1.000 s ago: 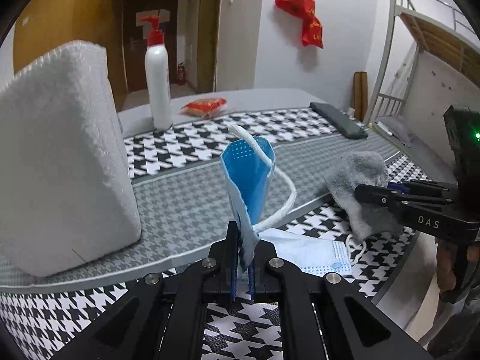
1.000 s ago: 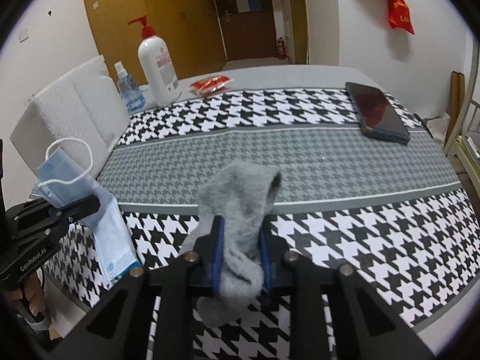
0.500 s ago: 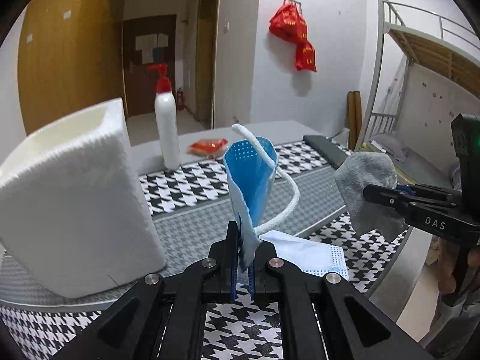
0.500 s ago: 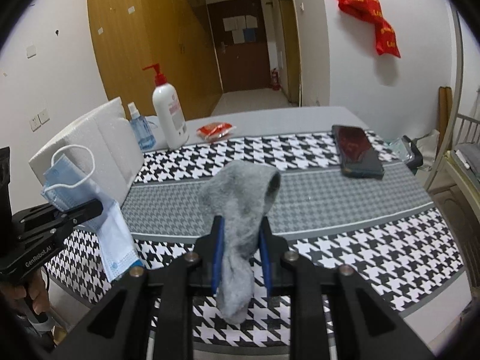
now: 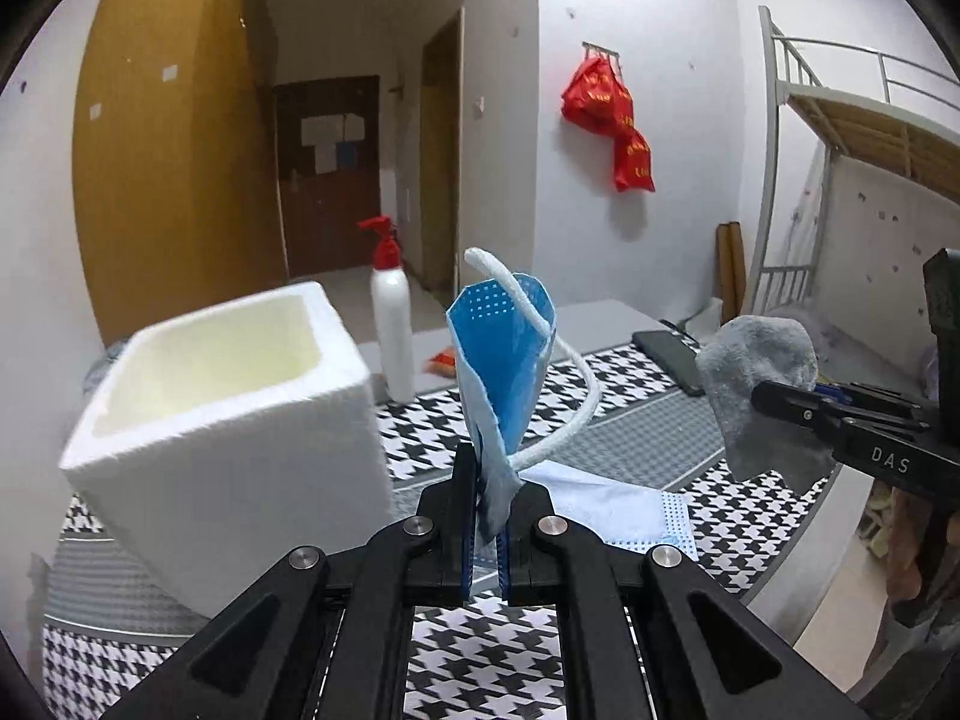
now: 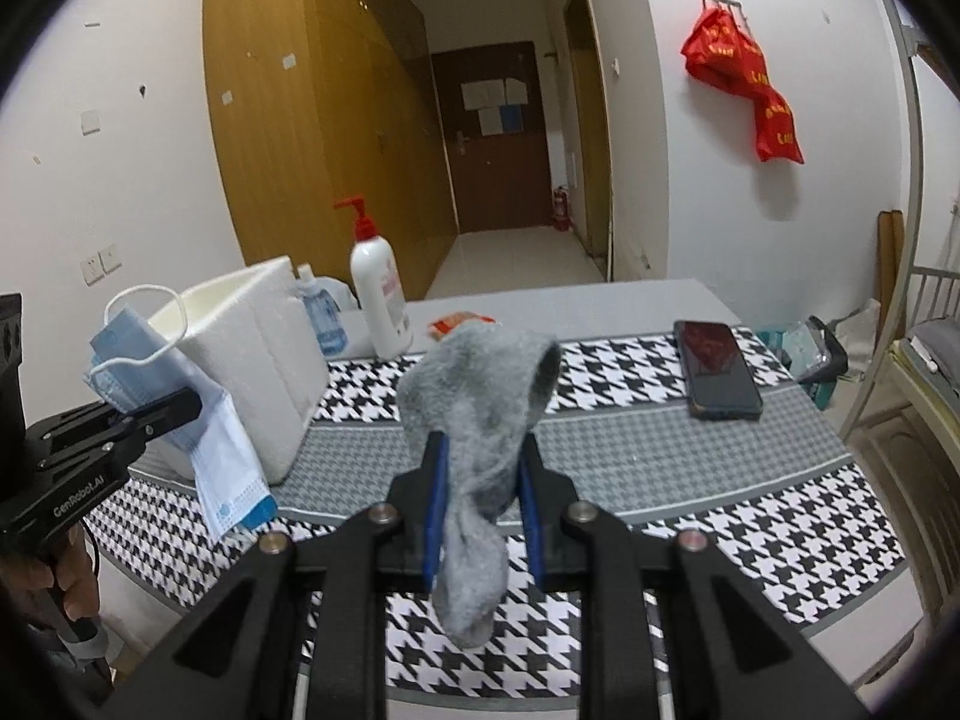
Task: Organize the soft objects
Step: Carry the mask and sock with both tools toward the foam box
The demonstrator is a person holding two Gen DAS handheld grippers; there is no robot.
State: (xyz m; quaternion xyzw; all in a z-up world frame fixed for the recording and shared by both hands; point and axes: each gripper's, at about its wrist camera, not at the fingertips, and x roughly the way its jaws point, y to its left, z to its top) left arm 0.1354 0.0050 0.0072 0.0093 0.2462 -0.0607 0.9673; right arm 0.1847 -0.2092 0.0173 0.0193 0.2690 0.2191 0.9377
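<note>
Two soft things are up in the air over the houndstooth table [image 6: 690, 462] at once: the left gripper [image 5: 485, 516] is pinched on a blue face mask [image 5: 501, 372], and the right gripper [image 6: 480, 504] is clamped around the middle of a grey sock [image 6: 480, 420], both near the open white foam box [image 5: 240, 420]. Both look super light and floppy, so I'd guess the loose ends will swing and the mask's ear loop [image 5: 564, 372] could snag on the box rim. A second, paler mask [image 5: 618, 510] hangs under the left gripper, though I can't tell if it's pinched too; grabbing these by the bunched-up middle seems safer than an edge.
</note>
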